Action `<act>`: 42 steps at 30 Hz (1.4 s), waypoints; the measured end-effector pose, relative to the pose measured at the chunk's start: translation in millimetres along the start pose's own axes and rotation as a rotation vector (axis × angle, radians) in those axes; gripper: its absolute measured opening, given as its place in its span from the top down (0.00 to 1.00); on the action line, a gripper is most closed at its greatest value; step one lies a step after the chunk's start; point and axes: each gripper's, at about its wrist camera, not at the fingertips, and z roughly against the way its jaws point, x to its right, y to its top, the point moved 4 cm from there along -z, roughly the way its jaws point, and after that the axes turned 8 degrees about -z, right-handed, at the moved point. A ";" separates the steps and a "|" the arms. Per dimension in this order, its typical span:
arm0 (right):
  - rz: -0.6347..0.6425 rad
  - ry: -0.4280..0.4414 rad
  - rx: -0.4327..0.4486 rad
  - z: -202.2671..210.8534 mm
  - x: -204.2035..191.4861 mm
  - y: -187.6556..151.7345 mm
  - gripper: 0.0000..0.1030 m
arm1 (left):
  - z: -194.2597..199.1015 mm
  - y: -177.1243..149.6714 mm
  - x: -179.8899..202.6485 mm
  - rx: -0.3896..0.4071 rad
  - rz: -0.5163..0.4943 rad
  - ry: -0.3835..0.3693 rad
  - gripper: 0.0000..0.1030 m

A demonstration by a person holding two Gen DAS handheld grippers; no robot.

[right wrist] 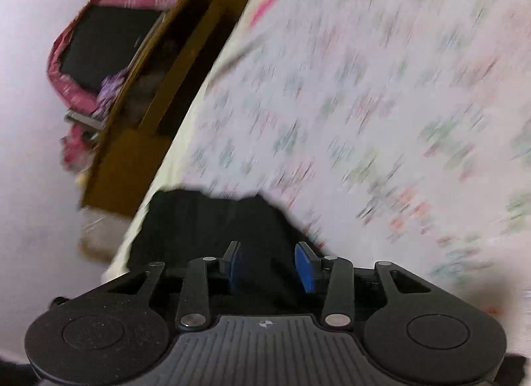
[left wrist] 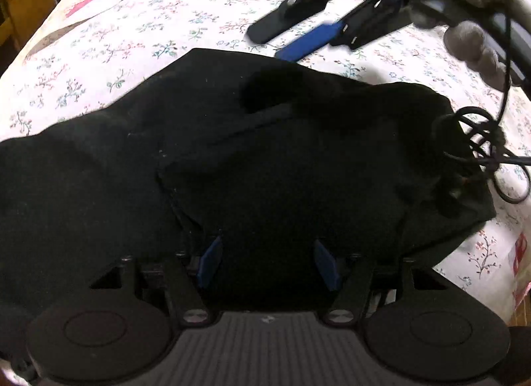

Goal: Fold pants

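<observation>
Hiding both tongs' tips, black pants (left wrist: 232, 160) lie between each spread pair.

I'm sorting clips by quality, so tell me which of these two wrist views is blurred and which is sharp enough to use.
Right wrist view: heavy motion streaks smear the floral bedsheet; only the right gripper stays crisp. Left wrist view: mostly sharp, but the black pants are a nearly featureless dark mass, and the other gripper shows slight blur at top right.
</observation>
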 end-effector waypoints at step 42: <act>-0.383 0.454 0.083 -23.4 28.1 18.5 0.57 | -15.8 6.5 -9.2 -0.111 -0.022 -0.033 0.12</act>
